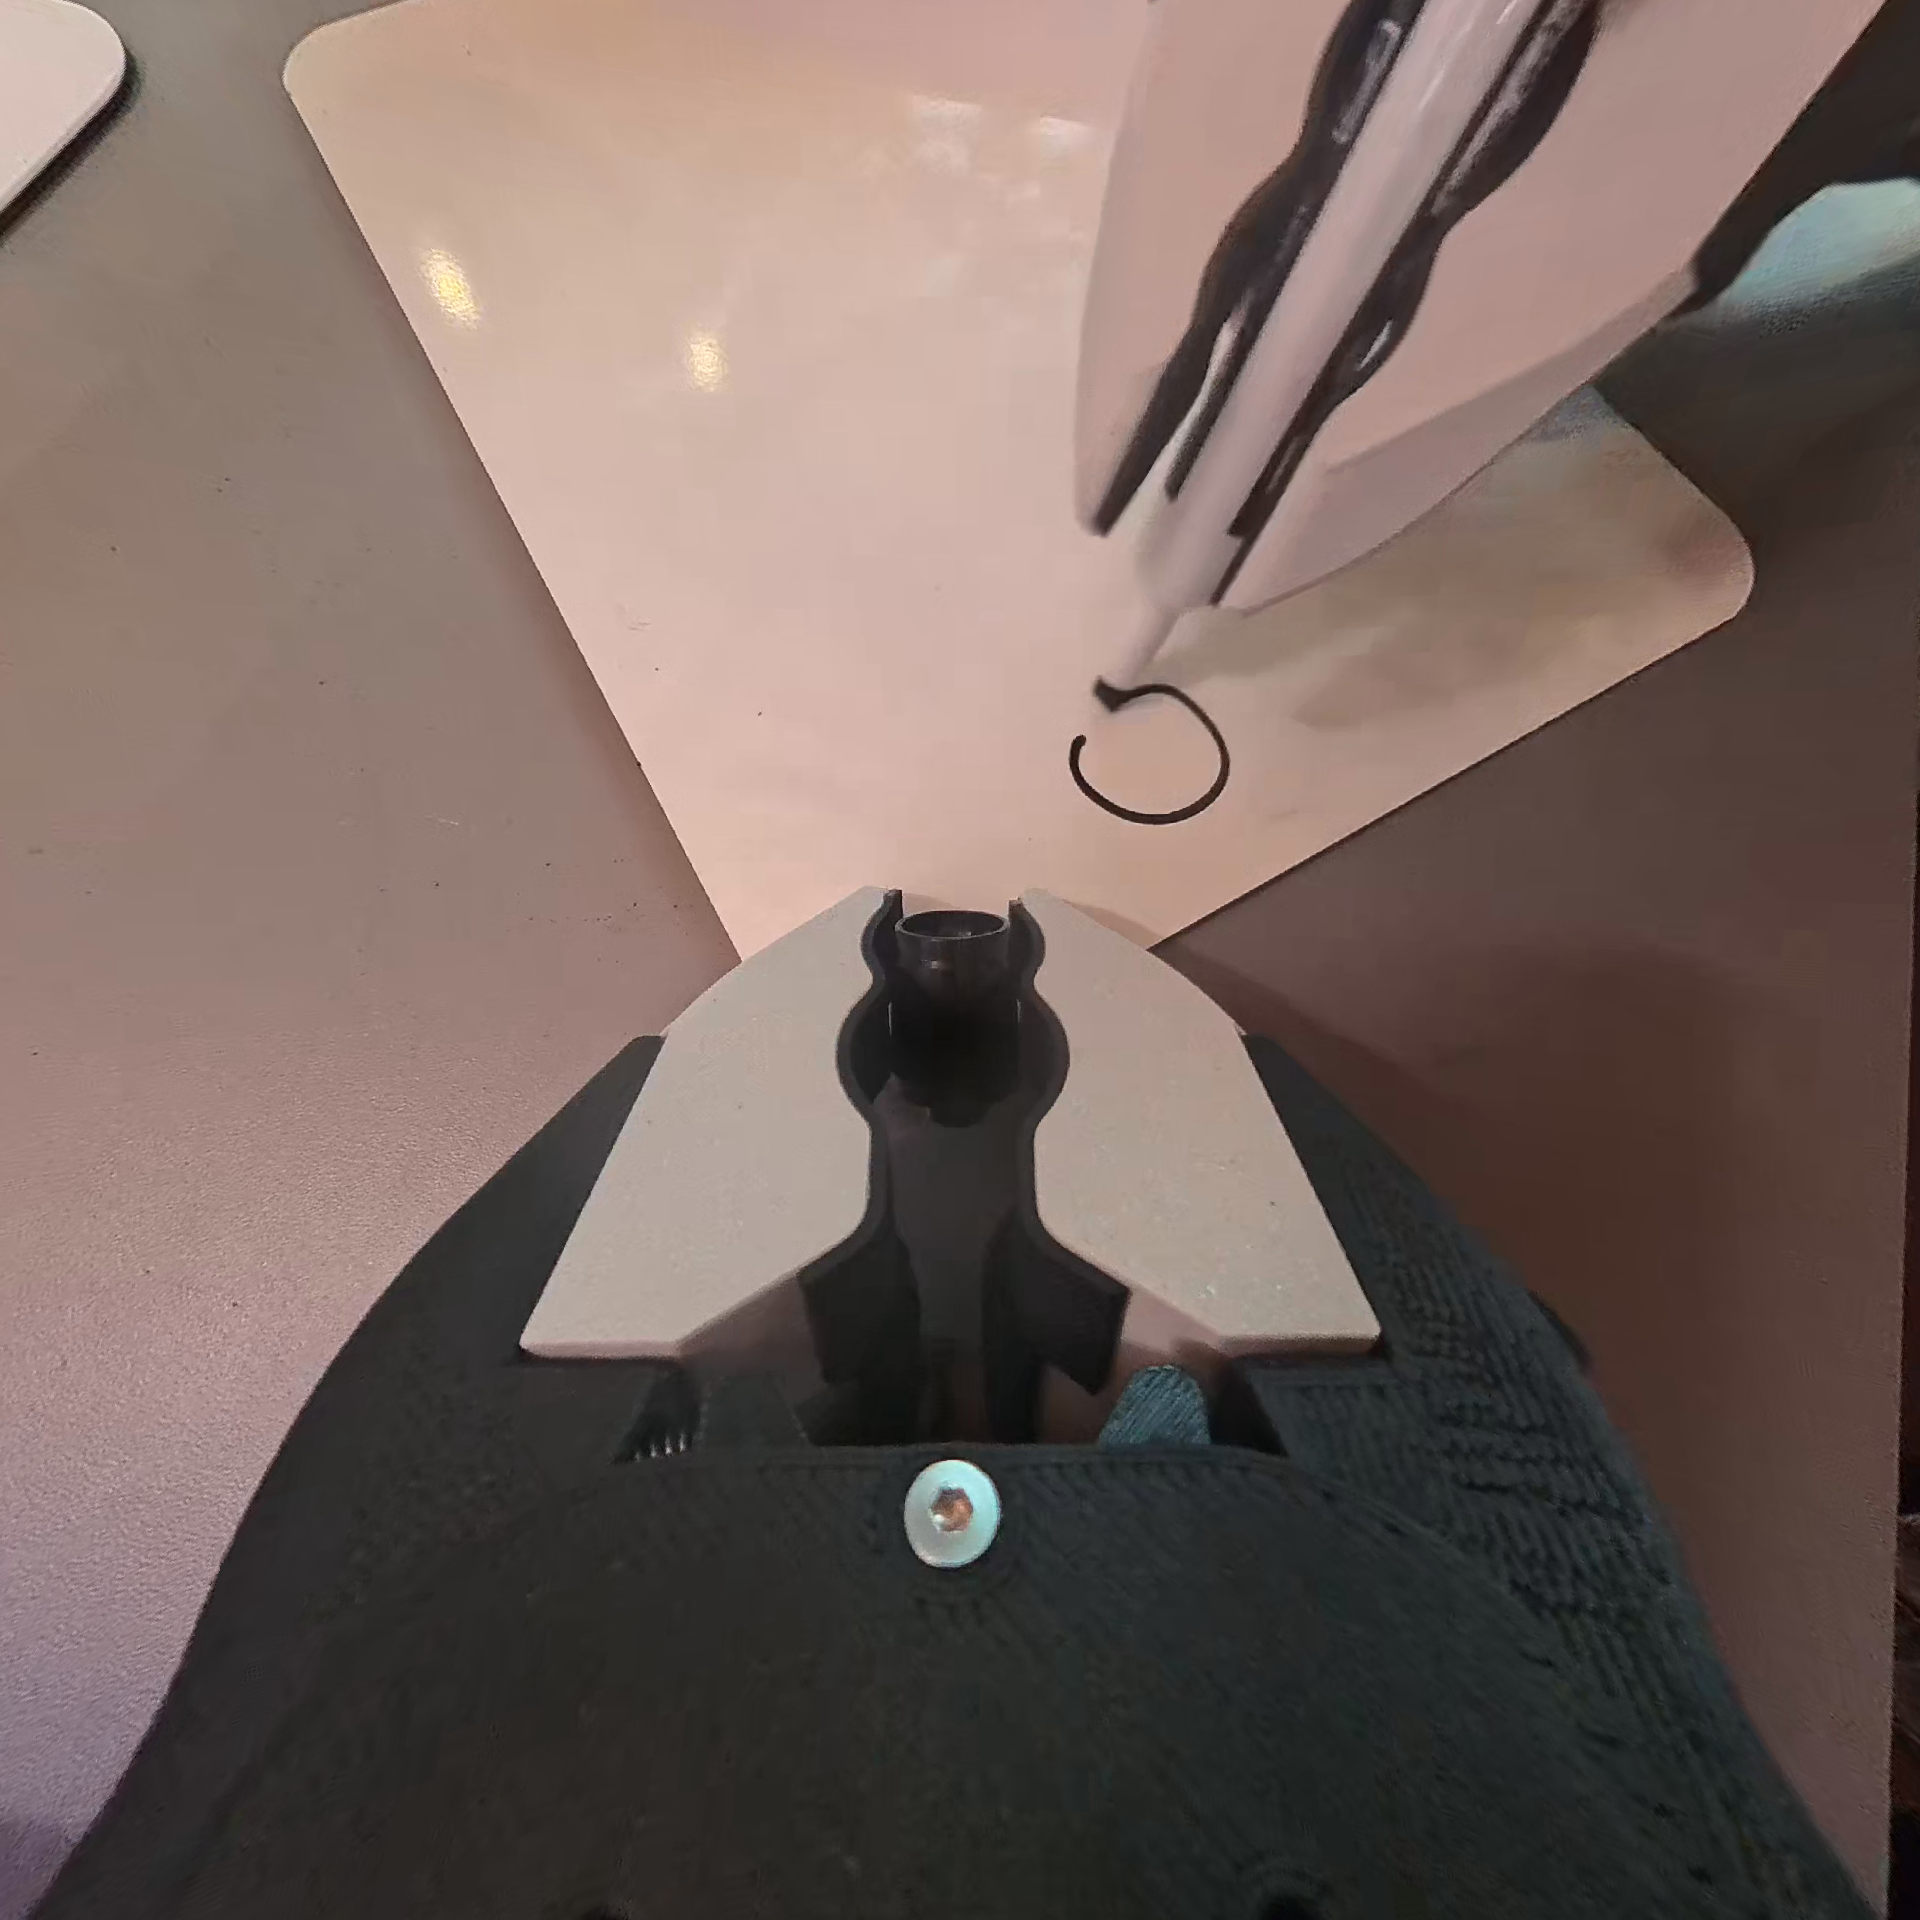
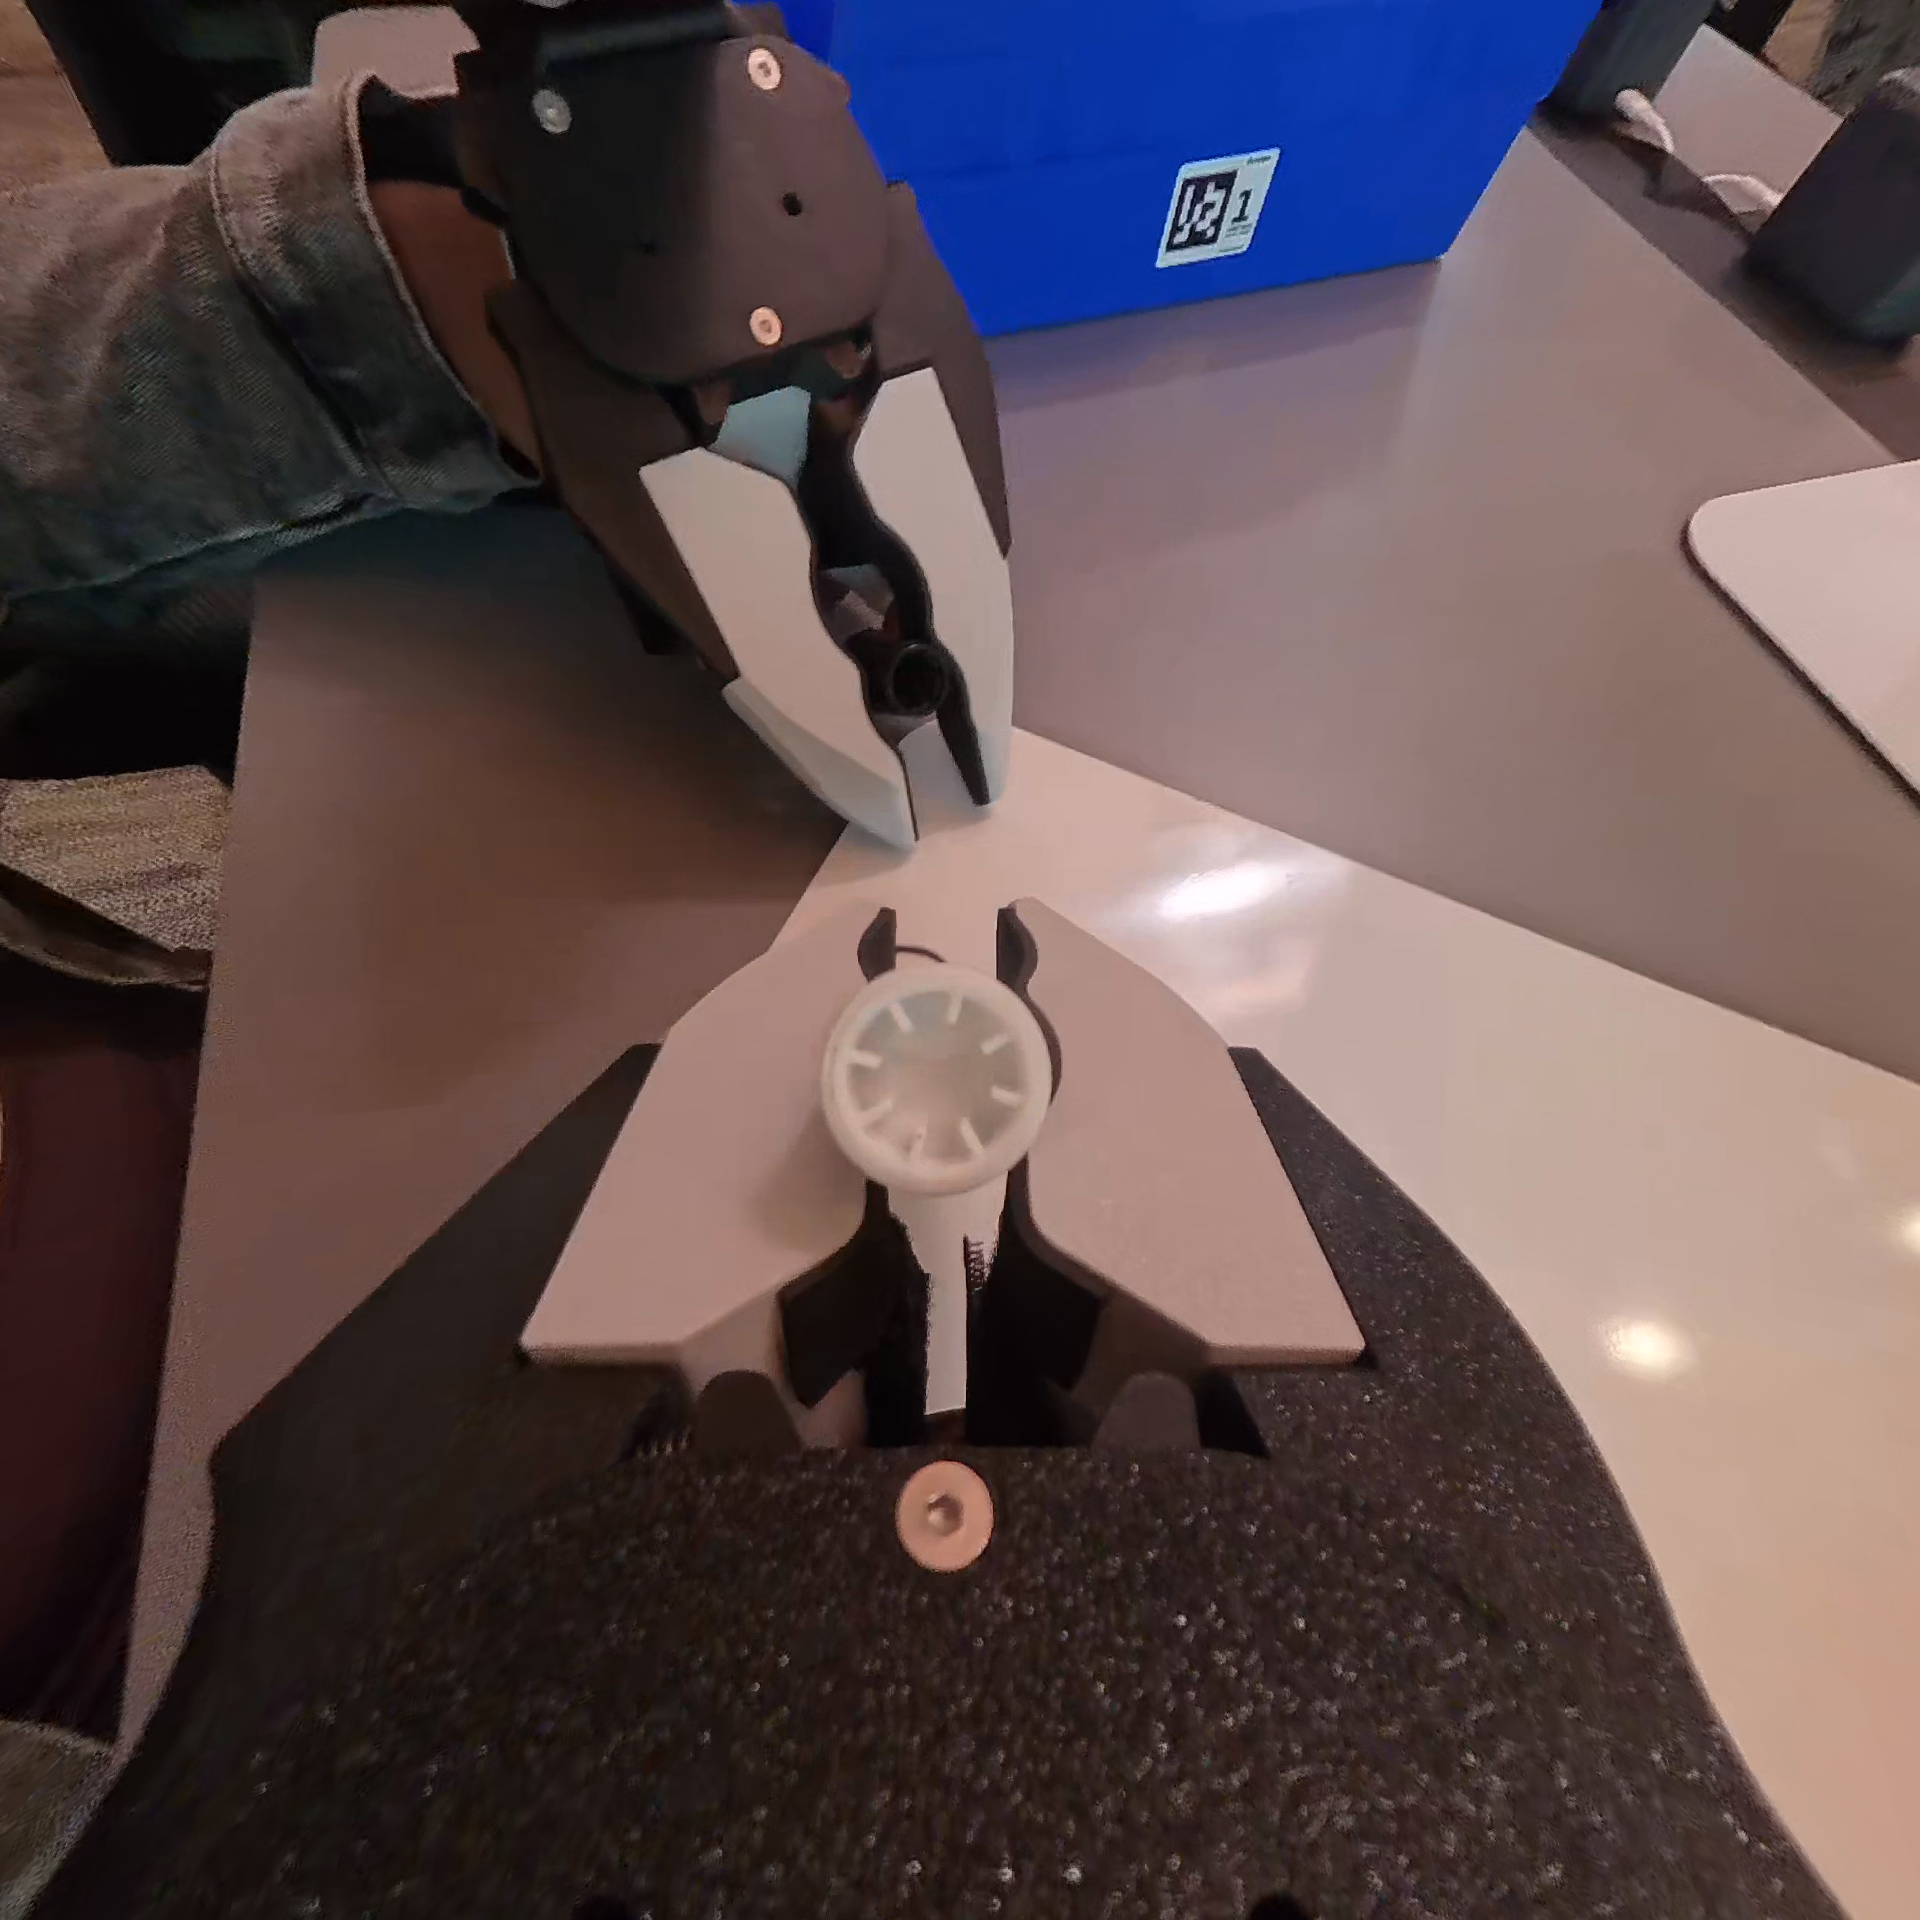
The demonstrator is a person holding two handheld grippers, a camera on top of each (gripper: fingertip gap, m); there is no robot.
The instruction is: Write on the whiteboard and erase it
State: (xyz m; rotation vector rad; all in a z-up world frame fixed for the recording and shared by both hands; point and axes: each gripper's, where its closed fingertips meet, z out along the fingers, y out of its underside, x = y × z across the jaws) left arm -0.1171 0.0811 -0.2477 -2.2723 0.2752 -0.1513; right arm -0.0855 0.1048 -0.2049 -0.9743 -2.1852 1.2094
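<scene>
The whiteboard (image 1: 810, 416) lies flat on the brown table. My right gripper (image 2: 940, 925) is shut on a white marker (image 2: 935, 1075), whose round rear end faces the camera. In the left wrist view the right gripper (image 1: 1174, 540) holds the marker (image 1: 1164, 592) with its tip down on the board, at the open end of a nearly closed black circle (image 1: 1153, 753). My left gripper (image 1: 954, 914) is shut on a black marker cap (image 1: 954, 951). In the right wrist view the left gripper (image 2: 940, 805) has its fingertips down at the whiteboard's (image 2: 1351, 1039) near corner, with the cap (image 2: 920, 675) between its fingers.
A blue bin (image 2: 1143, 125) with a sticker stands behind on the table (image 2: 1351, 468). A second white board (image 2: 1829, 582) lies to the right; it also shows in the left wrist view (image 1: 42, 94) at the top left. A person's grey sleeve (image 2: 208, 343) is at the left. One gripper's finger ends stand about 6 cm off the other's.
</scene>
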